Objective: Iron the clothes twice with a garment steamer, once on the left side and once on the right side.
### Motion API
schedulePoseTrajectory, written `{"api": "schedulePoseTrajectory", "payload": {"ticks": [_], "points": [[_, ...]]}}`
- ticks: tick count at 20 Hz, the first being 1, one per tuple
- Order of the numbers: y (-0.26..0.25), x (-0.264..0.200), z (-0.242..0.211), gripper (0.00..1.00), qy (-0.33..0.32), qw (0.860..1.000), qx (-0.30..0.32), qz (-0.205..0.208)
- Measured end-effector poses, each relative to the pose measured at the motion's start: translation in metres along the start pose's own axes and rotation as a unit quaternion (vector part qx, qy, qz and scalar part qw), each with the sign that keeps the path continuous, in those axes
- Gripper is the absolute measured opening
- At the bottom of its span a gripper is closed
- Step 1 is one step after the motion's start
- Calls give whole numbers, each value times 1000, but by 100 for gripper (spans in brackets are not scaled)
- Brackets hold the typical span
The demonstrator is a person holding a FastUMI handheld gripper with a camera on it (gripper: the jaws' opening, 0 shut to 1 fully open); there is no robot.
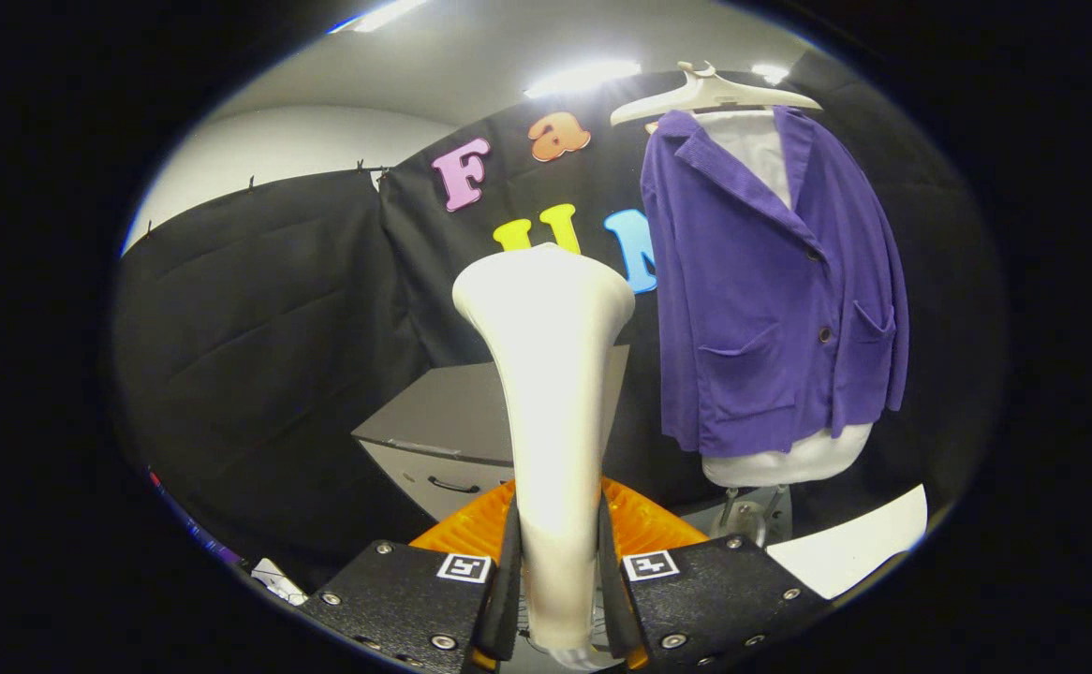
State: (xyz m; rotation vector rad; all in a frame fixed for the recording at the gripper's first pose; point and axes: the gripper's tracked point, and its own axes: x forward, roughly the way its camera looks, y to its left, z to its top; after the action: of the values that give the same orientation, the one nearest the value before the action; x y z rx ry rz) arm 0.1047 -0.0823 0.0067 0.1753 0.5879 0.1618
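Note:
A white garment steamer stands upright between my fingers, its wide head rising well above them. My gripper is shut on the steamer's narrow handle, both pads pressing its sides. A purple jacket hangs over a white shirt on a white hanger, beyond the fingers and to the right of the steamer. The jacket faces me, buttoned, with two front pockets. The steamer head is apart from the jacket, to its left.
A grey cabinet with a drawer handle stands behind the steamer against the black cloth wall. The stand's metal base shows under the shirt. A white sheet lies at the lower right. Something orange sits just behind my fingers.

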Motion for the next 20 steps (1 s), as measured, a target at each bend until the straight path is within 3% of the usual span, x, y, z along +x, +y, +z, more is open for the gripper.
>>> {"api": "schedulePoseTrajectory", "payload": {"ticks": [9, 13, 20], "points": [[-21, -33, -23, 37, -3, 999, 22, -37], [-32, -34, 20, 37, -35, 998, 13, -47], [-66, -11, 133, 37, -114, 991, 13, -68]]}}
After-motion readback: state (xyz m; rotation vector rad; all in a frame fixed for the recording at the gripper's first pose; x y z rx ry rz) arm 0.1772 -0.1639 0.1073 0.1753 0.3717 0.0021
